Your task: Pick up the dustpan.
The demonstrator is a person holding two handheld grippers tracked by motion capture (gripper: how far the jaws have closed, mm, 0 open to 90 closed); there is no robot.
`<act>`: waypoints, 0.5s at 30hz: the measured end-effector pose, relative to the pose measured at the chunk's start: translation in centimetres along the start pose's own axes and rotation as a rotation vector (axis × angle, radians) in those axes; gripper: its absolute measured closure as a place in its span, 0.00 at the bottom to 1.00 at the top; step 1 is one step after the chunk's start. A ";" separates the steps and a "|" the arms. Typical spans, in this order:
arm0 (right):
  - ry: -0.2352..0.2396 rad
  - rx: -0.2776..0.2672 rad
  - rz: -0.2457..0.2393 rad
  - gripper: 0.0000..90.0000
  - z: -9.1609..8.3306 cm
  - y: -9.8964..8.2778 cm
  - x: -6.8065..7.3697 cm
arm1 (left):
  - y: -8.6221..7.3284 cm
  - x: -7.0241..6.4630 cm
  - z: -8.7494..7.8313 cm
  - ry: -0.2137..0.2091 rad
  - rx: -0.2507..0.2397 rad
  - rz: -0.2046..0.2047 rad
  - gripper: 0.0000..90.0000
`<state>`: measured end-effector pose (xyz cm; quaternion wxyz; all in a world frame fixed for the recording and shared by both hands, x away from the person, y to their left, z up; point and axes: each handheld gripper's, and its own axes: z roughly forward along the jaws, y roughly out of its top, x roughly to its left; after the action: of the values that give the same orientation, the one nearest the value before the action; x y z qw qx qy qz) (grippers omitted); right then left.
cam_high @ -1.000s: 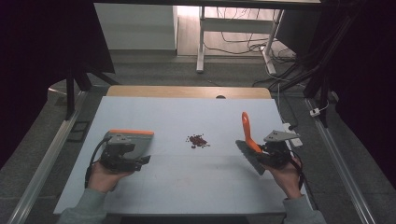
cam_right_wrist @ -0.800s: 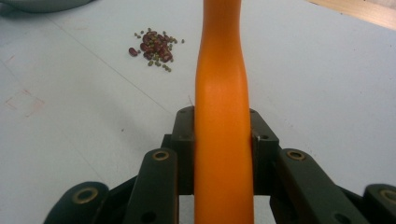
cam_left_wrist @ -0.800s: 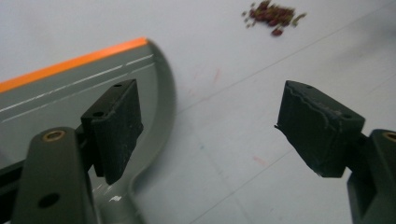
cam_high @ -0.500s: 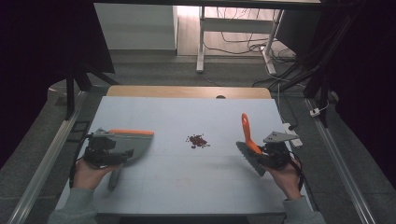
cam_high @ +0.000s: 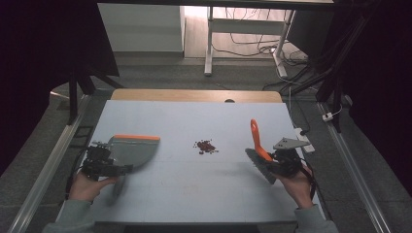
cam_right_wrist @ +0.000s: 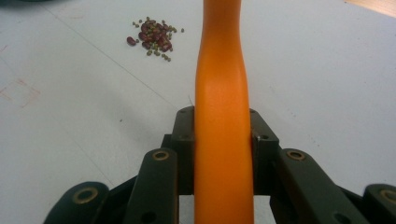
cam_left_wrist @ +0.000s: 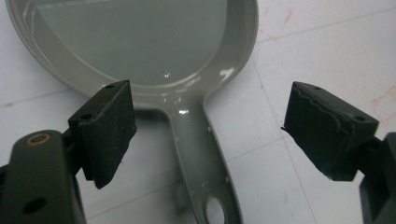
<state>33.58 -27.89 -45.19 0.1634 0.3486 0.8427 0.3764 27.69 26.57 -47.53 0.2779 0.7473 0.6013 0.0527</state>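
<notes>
1. High view, surface and room: I see a pale blue table point(cam_high: 194, 184) with a wooden strip along its far edge. Beyond it there is grey floor, a white table frame and loose cables, with dark space at either side.

2. High view, things: a small pile of beans point(cam_high: 205, 146) lies near the table's middle. A grey dustpan point(cam_high: 133, 150) with an orange lip lies flat at about nine o'clock from the beans, well apart from them. The left gripper point(cam_high: 99, 162) sits at the pan's handle end. Its outline is blurred there, so I would not swear to contact from this view.

3. High view, right side: the right gripper point(cam_high: 282, 160) rests at about three o'clock from the beans and holds a brush point(cam_high: 257, 145). Its orange handle rises toward twelve o'clock, and its dark bristles point down at the table.

4. Left gripper view: my jaws stand wide apart and have just been opening. The dustpan's point(cam_left_wrist: 140, 42) handle runs between them toward six o'clock, and neither pad touches it. The pan's bowl lies at twelve o'clock.

5. Right gripper view: the jaws are clamped on the brush's point(cam_right_wrist: 222, 116) orange handle, one pad pressed on each side. The beans point(cam_right_wrist: 154, 39) lie at about eleven o'clock, well apart on the bare surface.
</notes>
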 end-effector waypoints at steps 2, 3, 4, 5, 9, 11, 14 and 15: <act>0.000 0.002 -0.001 0.78 0.1 0.0 0.0 | -0.2 0.2 0.2 0.001 0.015 -0.008 0.19; 0.001 0.003 -0.002 0.78 0.1 0.0 0.1 | -0.3 0.3 0.4 0.007 0.020 -0.015 0.20; 0.002 0.004 -0.003 0.78 0.1 0.0 0.1 | -0.3 0.5 0.6 0.011 0.028 -0.019 0.19; 0.002 0.005 -0.004 0.78 0.2 0.0 0.2 | -0.4 0.6 0.8 0.012 0.031 -0.027 0.19; 0.000 0.008 -0.006 0.78 0.2 0.0 0.2 | -0.7 1.2 1.7 0.015 0.063 -0.042 0.20; -0.001 0.010 -0.006 0.78 0.3 0.0 0.2 | -0.8 1.4 1.9 0.010 0.065 -0.051 0.20; -0.003 0.014 -0.008 0.78 0.3 -0.1 0.2 | -1.0 1.7 2.2 0.001 0.066 -0.061 0.21; -0.002 0.015 -0.008 0.78 0.4 -0.1 0.2 | -1.0 1.7 2.3 -0.003 0.066 -0.065 0.21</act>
<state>33.60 -27.59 -45.51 0.1633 0.3466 0.8467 0.3692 28.24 27.47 -50.41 0.2554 0.7361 0.6264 0.0227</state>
